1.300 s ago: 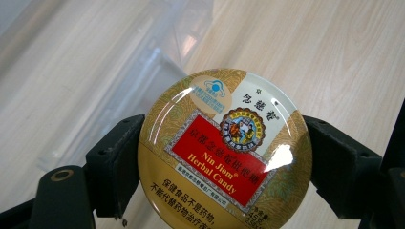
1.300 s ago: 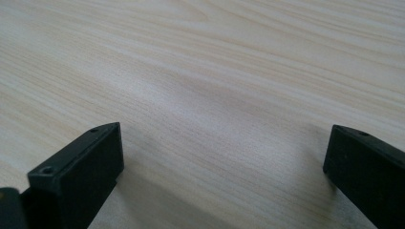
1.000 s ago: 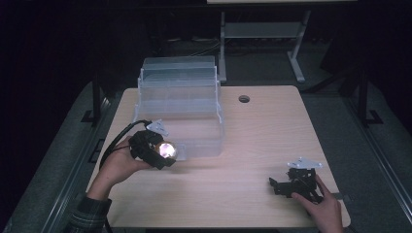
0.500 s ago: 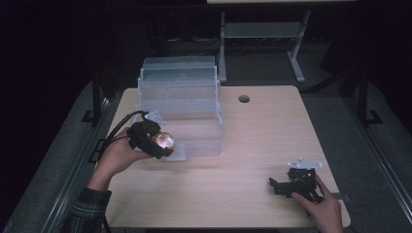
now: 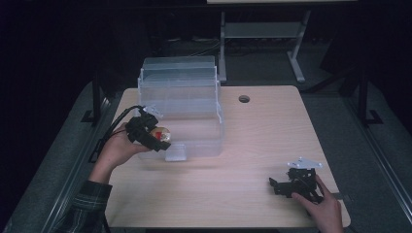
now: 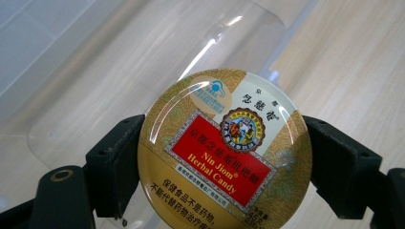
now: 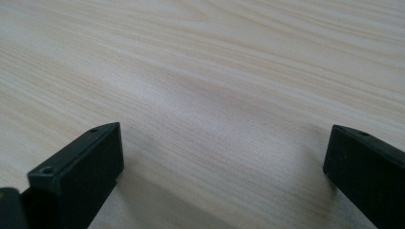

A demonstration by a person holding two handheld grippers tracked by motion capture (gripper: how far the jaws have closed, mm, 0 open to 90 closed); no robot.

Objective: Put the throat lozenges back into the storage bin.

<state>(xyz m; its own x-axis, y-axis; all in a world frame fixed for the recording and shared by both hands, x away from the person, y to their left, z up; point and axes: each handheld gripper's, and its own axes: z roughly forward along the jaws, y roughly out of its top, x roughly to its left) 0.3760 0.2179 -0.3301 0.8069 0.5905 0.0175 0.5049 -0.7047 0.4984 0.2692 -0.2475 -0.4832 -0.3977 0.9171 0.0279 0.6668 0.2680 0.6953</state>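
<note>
My left gripper (image 5: 158, 138) is shut on a round gold candy tin (image 6: 224, 152) with a red label reading Nin Jiom Herbal Candy; the tin (image 5: 160, 133) is held by its rim between both jaws, just over the front left part of a clear plastic tiered organiser (image 5: 182, 104). Behind the tin curves the organiser's clear front edge (image 6: 143, 62). At the table's front right, my right gripper (image 5: 273, 185) rests on the wood with a hand on it, open, and its jaws stand wide apart over bare tabletop (image 7: 215, 109).
The light wooden table (image 5: 262, 141) has a round cable hole (image 5: 244, 99) at the back centre. A grey desk frame (image 5: 262, 34) stands on the dark floor behind the table. Bare wood lies between the organiser and the right gripper.
The left gripper has carried the tin up and to the right, from in front of the organiser to over its front left part. The right gripper has stayed put.
</note>
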